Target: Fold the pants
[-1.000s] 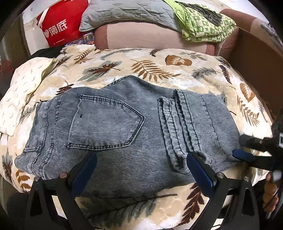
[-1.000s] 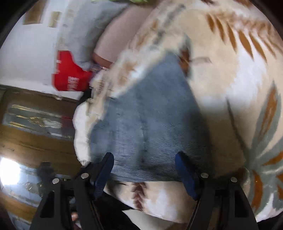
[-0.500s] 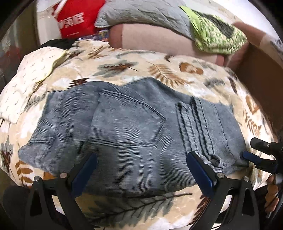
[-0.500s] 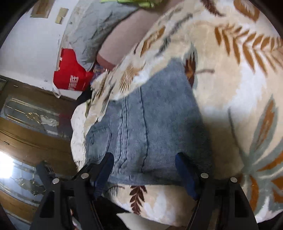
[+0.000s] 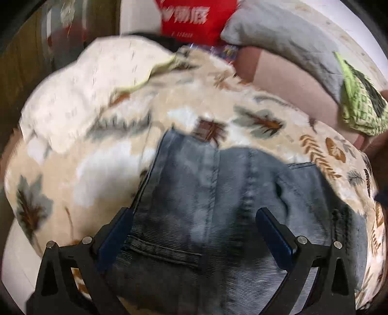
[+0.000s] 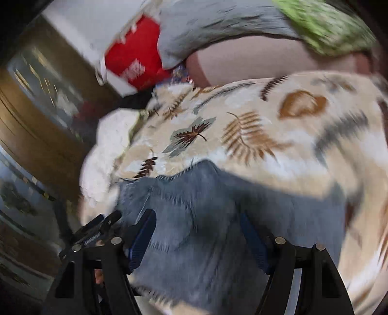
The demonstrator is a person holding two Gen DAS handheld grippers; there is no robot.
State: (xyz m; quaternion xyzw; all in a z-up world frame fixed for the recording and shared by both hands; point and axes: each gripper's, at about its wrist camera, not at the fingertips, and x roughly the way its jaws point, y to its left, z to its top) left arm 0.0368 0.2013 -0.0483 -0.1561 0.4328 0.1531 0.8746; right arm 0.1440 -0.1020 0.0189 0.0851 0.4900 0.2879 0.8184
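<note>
The jeans (image 5: 218,193) are grey-blue washed denim with a fine ribbed weave, raised double-stitched seams and a stitched pocket edge low in the left wrist view; they lie folded into a flat, roughly squared block on a plush blanket (image 5: 97,174), cream with brown fern fronds and grey-green leaves, which swells up like a mound under the fisheye lens. A pale, lightly printed cloth (image 5: 80,97) lies crumpled at the blanket's far left edge. Behind are a smooth pink bolster (image 5: 286,72), a quilted grey pillow (image 5: 278,31), a crumpled green checked cloth (image 5: 359,106) and a glossy red bag (image 5: 194,19) with white lettering. Both views are blurred. The left gripper (image 5: 194,218) has black angular arms with blue ribbed pads; its jaws stand spread wide above the denim, the waistband end and pocket seam lying between and under them, with nothing pinched. The right gripper (image 6: 197,230), of the same build, is also spread, its jaws having just closed a little, and holds nothing; the denim's frayed far edge lies just beyond its pads and the cloth fills the gap below them. In the right wrist view the left gripper's black tips show just left of the right one, over the jeans' left edge.
</note>
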